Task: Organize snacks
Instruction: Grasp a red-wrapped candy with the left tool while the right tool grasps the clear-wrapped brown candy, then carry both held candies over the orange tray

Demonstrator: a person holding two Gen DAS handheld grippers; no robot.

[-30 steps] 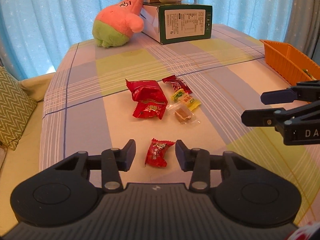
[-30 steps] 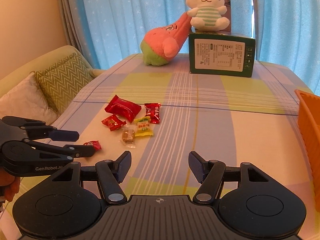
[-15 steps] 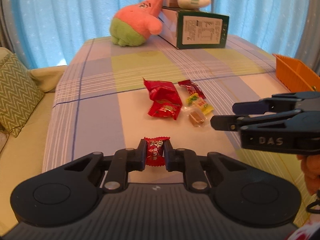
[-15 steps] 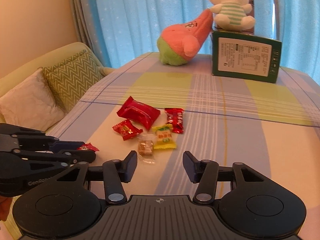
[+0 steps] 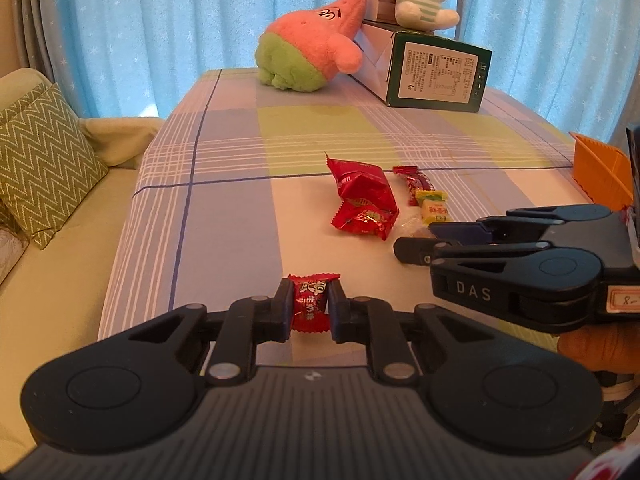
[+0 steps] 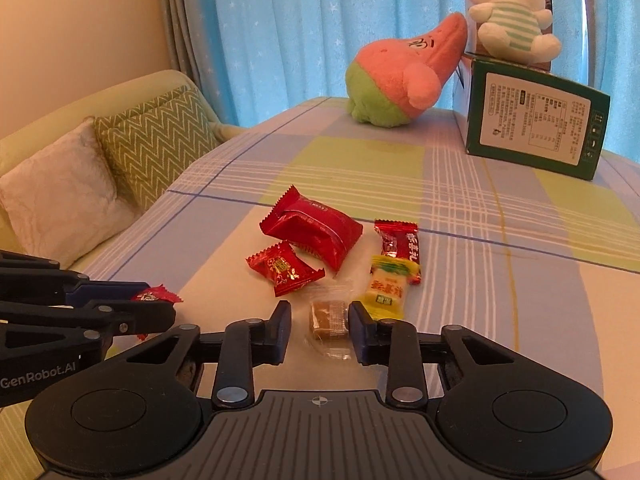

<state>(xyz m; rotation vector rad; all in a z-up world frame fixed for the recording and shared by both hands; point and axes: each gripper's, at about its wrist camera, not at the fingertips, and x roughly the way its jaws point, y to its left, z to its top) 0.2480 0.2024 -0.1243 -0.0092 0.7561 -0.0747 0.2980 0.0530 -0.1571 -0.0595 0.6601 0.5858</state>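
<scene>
Near the table's (image 5: pixel 224 216) left edge, our left gripper (image 5: pixel 310 307) is clamped on a red candy (image 5: pixel 311 304) — light, crinkly, best pinched mid-body. Our right gripper (image 6: pixel 320 330) has just closed on a clear-wrapped toffee (image 6: pixel 329 319) — slippery film.

You've got soft daylight glowing through the blue curtains (image 5: pixel 160 32) behind the table's far edge, so both views are bright with a warm cast. Shadows on the checked tablecloth (image 6: pixel 500 220) are faint and fall toward you. No harsh glare, just a dull sheen on the red wrappers (image 6: pixel 316 232). Fisheye bending curves the table's edges, and the frame corners go black. The far edge looks slightly soft; the near middle is crisp.
</scene>
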